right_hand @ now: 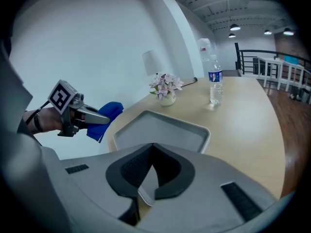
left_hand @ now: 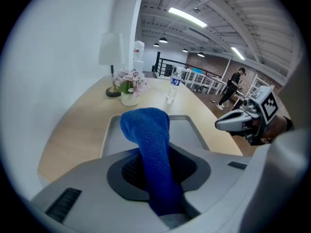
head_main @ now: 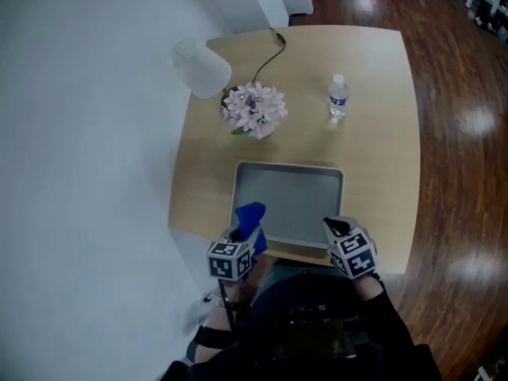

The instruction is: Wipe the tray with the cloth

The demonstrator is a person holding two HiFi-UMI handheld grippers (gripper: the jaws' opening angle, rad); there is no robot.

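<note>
While the left gripper [head_main: 244, 235] clamped the blue, nubby terry cloth [head_main: 251, 214], its rounded fold stood over the tray's 7 o'clock corner. The tray [head_main: 295, 197], a shallow grey rectangle with rounded corners and a raised rim, lay on the pale, smooth table [head_main: 381, 149]. The right gripper [head_main: 334, 228] sat at its 5 o'clock edge, jaws together on nothing. Pink flowers [head_main: 255, 109] stood at 11 o'clock and a clear water bottle [head_main: 339, 95] at 1. Glossy dark wooden floor [head_main: 464, 94] lay at 3 o'clock, a white wall [head_main: 79, 133] at 9.

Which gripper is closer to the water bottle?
Right. The right gripper is at the tray's near-right corner, in line with the water bottle; the left gripper is at the near-left corner.
</note>
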